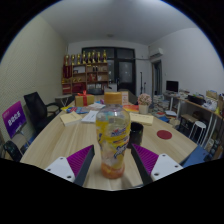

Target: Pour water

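Observation:
A clear plastic bottle (pixel 112 132) with an orange cap, a yellow label and a little orange liquid at the bottom stands upright on the wooden table (pixel 60 140). It stands between the fingers of my gripper (pixel 112 162), with a gap at each side. The gripper is open, and its magenta pads (pixel 78 160) face the bottle from left and right. An orange cup (pixel 83 99) stands farther back on the table, left of the bottle.
Papers and small items lie across the far half of the table, and a red round disc (pixel 165 133) lies to the right. Black chairs (pixel 38 106) and a purple sign (pixel 14 117) stand at the left. Desks (pixel 195 105) stand at the right, and a shelf of bottles (pixel 88 65) at the back.

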Demonstrator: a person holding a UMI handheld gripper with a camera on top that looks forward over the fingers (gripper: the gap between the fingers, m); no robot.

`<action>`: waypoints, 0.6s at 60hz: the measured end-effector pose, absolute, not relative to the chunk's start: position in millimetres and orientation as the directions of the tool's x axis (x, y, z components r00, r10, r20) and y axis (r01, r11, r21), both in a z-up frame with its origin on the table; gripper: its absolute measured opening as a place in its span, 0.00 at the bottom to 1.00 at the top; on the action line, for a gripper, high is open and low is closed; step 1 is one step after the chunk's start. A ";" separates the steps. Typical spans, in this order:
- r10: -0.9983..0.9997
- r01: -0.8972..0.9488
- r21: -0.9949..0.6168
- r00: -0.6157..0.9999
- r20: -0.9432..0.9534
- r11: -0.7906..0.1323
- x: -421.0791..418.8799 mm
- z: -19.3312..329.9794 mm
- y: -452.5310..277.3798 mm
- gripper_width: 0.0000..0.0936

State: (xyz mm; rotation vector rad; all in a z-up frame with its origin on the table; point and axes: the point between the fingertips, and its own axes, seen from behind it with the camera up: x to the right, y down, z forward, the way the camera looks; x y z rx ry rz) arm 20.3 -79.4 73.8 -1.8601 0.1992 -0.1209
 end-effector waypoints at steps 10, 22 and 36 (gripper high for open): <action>-0.145 -0.043 -0.959 0.989 -0.002 -0.280 25.6 54.0 -40.3 0.53; -0.128 0.022 -0.968 0.990 0.055 -0.249 20.1 57.8 -32.3 0.43; -0.051 -0.287 -0.915 0.957 -0.284 -0.284 -21.3 102.4 12.3 0.29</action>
